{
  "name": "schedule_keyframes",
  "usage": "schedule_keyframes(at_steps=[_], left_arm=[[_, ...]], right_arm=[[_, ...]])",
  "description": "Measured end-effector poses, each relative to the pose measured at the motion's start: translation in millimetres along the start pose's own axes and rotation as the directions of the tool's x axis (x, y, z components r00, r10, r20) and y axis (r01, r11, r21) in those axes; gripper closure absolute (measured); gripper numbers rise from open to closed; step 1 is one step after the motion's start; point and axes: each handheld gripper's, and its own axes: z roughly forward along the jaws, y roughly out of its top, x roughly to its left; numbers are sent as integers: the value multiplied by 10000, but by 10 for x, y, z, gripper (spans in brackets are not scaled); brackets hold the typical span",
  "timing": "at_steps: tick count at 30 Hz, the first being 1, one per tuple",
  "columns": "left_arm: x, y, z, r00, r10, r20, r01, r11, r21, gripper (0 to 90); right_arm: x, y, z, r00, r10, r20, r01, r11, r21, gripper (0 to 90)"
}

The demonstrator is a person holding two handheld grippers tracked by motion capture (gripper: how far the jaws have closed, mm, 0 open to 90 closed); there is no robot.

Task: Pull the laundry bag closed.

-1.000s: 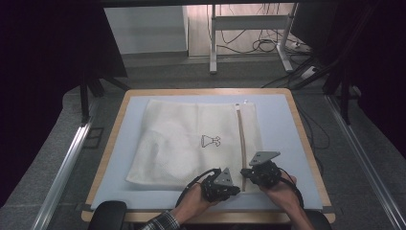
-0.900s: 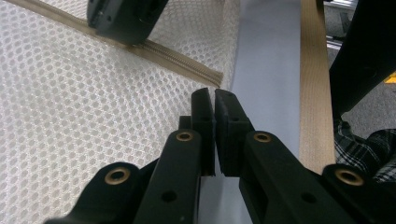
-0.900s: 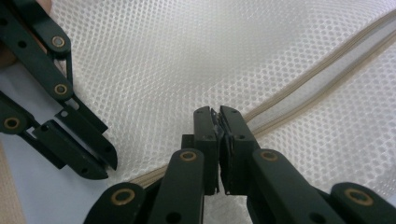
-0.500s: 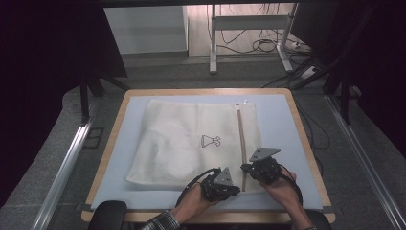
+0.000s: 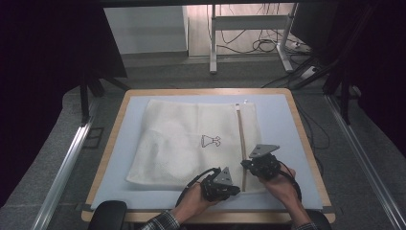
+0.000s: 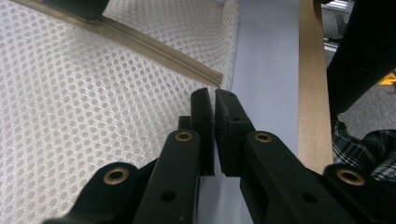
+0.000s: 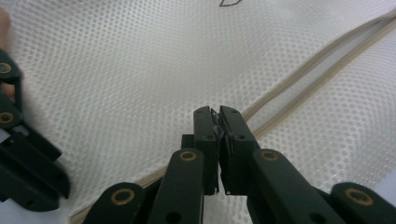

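Note:
A white mesh laundry bag point(image 5: 191, 143) lies flat on the blue mat, with a tan zipper point(image 5: 241, 136) running along its right side. My left gripper point(image 5: 235, 189) is at the zipper's near end point(image 6: 212, 79) by the bag's front edge. Its jaws point(image 6: 215, 95) are pressed together on the mesh there. My right gripper point(image 5: 247, 166) sits a little farther up the zipper, shut point(image 7: 217, 113) on the small zipper pull. Beyond it the two zipper tracks point(image 7: 322, 60) lie apart. A small black dress drawing point(image 5: 210, 141) marks the bag's middle.
The blue mat point(image 5: 280, 120) covers a wooden-edged table point(image 5: 119, 120). The wooden front edge point(image 6: 312, 84) runs close to the left gripper. Metal rails stand on both sides, and a desk frame point(image 5: 213, 43) with cables stands beyond the table.
My right gripper has crept slightly away from me along the zipper. The left gripper has stayed at the zipper's near end.

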Motion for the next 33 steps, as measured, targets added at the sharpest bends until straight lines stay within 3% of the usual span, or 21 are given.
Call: schedule_keyframes(at_steps=[33], left_arm=[[-7,-2,3,10000,-79,8,79,10000,-45,866]], right_arm=[[-181,113,103,9992,-113,390,114,9999,-20,858]])
